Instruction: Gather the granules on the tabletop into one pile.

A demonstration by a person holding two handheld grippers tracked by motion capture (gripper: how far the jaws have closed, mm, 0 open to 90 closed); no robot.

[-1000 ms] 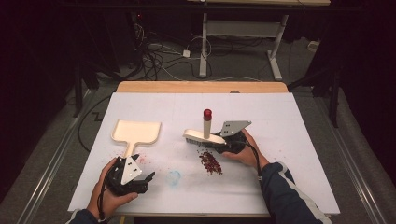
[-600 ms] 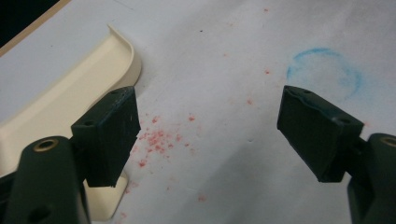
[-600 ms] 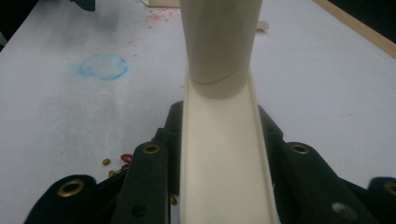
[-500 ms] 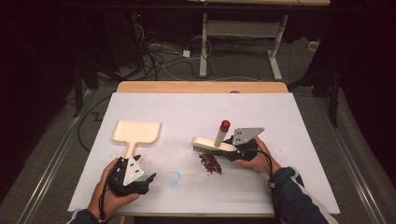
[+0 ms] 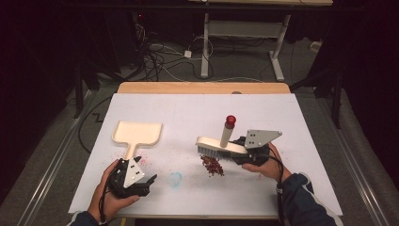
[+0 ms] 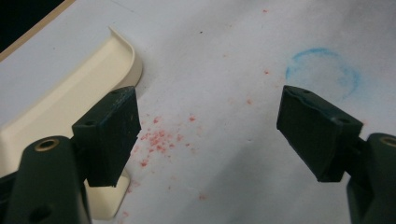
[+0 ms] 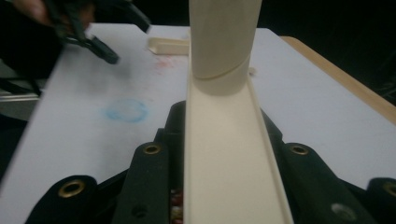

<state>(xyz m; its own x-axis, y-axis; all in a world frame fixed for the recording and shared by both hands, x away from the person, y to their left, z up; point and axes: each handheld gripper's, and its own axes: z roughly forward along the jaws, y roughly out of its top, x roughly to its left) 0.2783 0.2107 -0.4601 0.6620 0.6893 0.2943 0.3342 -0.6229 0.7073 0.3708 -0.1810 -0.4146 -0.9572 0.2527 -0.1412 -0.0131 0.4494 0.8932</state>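
Observation:
A cream brush (image 5: 219,147) with grey bristles and a red-tipped upright handle (image 5: 230,121) is held just above the white table. My right gripper (image 5: 239,151) is shut on the brush's back; in the right gripper view the cream brush (image 7: 224,154) runs up between the jaws. A small pile of dark red crumbs (image 5: 212,165) lies under the brush's near side. A cream dustpan (image 5: 137,134) lies at the left. My left gripper (image 5: 149,182) rests near the front edge, open and empty, beside the dustpan's handle (image 6: 60,112).
A faint blue ring mark (image 5: 175,179) sits between the two hands, and the blue ring mark (image 6: 322,70) lies ahead of the left jaws. Pink specks (image 6: 159,140) dot the white table sheet (image 5: 301,122) near the dustpan handle. Cables and desk legs lie beyond the far edge.
My right hand has carried the brush to the right and a little up, off the crumb pile, with its handle now tilted. The left hand has stayed put.

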